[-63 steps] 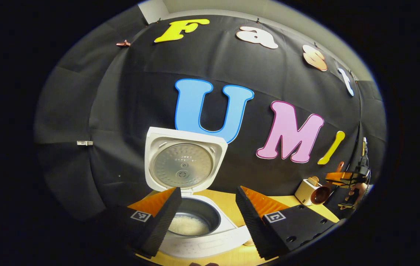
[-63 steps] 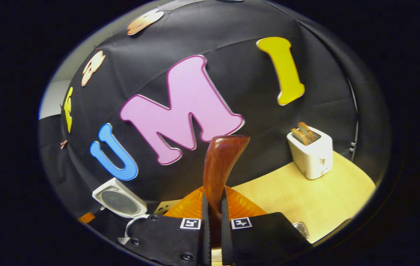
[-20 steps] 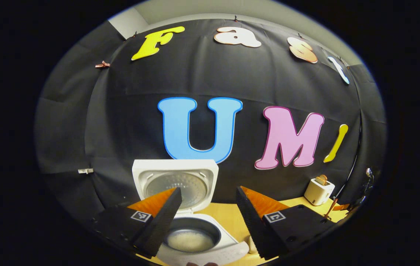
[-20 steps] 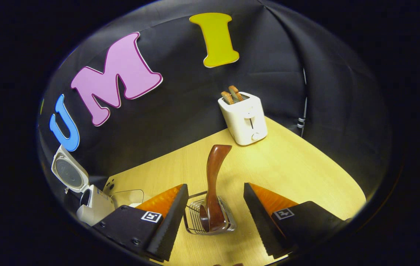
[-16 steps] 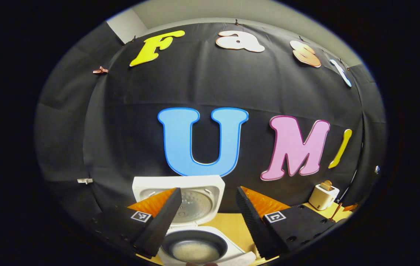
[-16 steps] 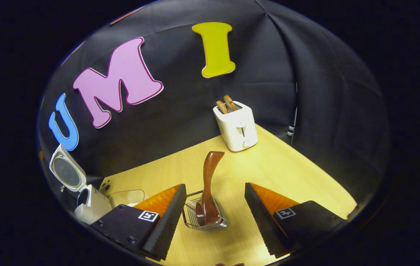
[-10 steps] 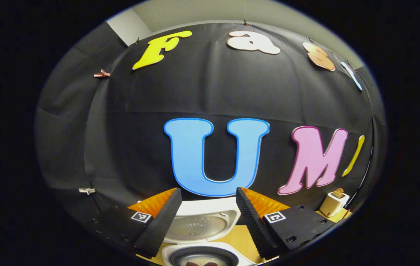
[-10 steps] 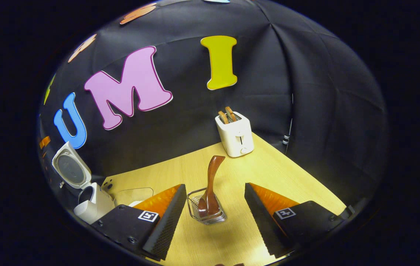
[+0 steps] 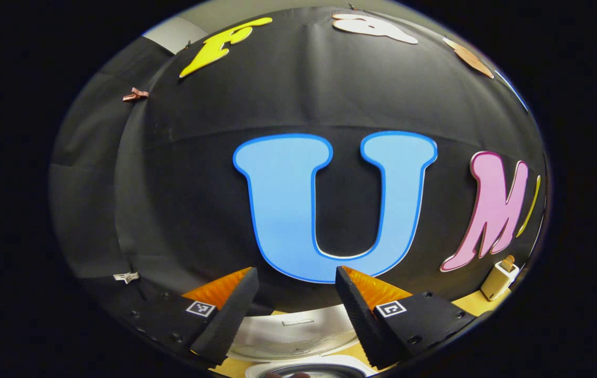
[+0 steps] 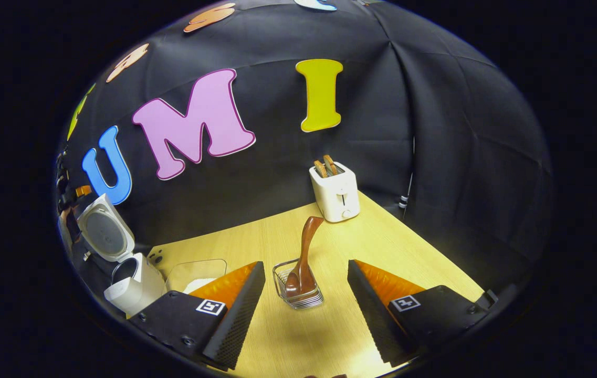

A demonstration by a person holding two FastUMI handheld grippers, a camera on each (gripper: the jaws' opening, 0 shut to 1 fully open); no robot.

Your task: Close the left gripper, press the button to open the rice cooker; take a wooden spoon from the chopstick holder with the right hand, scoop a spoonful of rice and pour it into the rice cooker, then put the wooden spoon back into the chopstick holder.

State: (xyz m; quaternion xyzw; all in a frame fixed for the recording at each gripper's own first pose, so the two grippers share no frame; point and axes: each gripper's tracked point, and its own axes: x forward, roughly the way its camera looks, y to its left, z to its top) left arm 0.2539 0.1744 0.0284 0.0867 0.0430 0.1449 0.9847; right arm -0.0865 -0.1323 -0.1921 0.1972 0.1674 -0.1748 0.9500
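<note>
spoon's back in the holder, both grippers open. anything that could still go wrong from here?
1. The wooden spoon leans in the small wire chopstick holder, handle well above the rim; it may tip the holder.
2. The open left gripper sits close over the raised rice cooker lid and could knock it.
3. The right gripper flanks the holder; a sideways pull-back might clip it.

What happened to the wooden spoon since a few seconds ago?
The right gripper let go of the wooden spoon; it now stands in the chopstick holder, and the open gripper has backed away. The left gripper moved in above the rice cooker. The cooker's lid stayed open, the toaster stayed put.
</note>
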